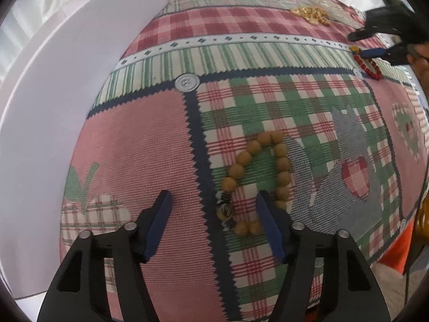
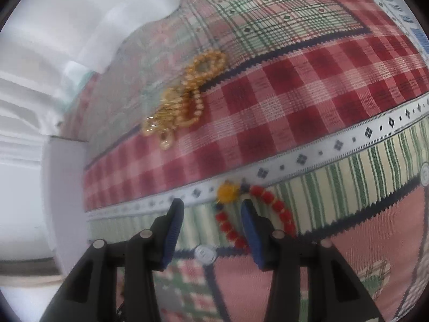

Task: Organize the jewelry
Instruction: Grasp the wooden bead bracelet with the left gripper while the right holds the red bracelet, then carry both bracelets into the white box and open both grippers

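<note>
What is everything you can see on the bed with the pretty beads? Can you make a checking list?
Surface: patchwork cloth in pink, green and red checks, printed buttons.
Job's things: tan bead bracelet lying flat in a loop; red bead bracelet with a yellow bead; gold jewelry pile, apart from both.
Clutter: nothing seen.
Grippers: left gripper open, one side of the tan loop lies between its fingers; right gripper open, low over the red bracelet, part of it between the fingers.
Cables: nothing seen.
Surroundings: white board standing at the cloth's left edge; something orange at lower right, unclear.
</note>
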A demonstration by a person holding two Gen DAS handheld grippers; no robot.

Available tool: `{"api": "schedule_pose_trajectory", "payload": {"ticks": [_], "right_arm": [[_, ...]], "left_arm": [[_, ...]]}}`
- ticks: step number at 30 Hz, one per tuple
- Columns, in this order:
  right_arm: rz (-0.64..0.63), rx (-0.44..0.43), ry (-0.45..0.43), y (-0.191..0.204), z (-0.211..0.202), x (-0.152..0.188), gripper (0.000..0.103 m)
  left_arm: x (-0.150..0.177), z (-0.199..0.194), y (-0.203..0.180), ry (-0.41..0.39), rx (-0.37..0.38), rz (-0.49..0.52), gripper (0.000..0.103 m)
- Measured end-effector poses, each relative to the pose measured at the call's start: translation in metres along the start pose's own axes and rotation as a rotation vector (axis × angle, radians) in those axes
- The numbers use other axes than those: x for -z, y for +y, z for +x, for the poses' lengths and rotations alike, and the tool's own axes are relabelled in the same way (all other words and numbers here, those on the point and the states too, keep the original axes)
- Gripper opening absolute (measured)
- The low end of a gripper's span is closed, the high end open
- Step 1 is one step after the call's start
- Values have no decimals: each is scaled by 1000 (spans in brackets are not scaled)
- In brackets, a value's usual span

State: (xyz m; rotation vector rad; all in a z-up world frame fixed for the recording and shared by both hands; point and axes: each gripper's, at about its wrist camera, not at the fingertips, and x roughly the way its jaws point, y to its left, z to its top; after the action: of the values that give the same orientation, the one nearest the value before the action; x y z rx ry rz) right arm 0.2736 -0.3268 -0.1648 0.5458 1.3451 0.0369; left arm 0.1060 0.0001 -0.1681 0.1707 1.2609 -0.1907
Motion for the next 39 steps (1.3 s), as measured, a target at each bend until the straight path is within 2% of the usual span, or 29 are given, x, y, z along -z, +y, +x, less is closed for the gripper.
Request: {"api": "schedule_pose_trajectory", "payload": {"ticks": [1, 3, 4, 5, 6, 8, 15, 22, 30, 39], "right_arm": [[-3, 45, -10, 4, 6, -2, 45], [-24, 102, -45, 13, 9, -4, 45], [-42, 126, -57, 18, 10, -4, 39], [-77, 161, -73, 26, 13, -3, 31], [-121, 206, -80, 33, 17, -1, 18], [-205, 234, -84, 46, 20, 4, 18], [-323, 105, -76, 60, -4, 30, 18], [-449, 24, -75, 78, -37, 68, 18], [-520, -23, -71, 85, -57, 98, 18], [-650, -52, -79, 127, -75, 127, 18]], "left_arm": [[0, -1, -2, -3, 6, 2, 56], [1, -2, -8, -10, 17, 7, 39], [0, -3, -11, -13, 19, 15, 32], [0, -4, -12, -17, 22, 20, 12], [0, -5, -12, -16, 28, 14, 12], [-1, -5, -7, -17, 66, -24, 11], [-12, -24, 39, -18, 252, -198, 11], [-22, -52, 63, -45, 328, -267, 11], [-22, -75, 74, -76, 330, -298, 11], [-27, -119, 80, -138, 266, -276, 11]]}}
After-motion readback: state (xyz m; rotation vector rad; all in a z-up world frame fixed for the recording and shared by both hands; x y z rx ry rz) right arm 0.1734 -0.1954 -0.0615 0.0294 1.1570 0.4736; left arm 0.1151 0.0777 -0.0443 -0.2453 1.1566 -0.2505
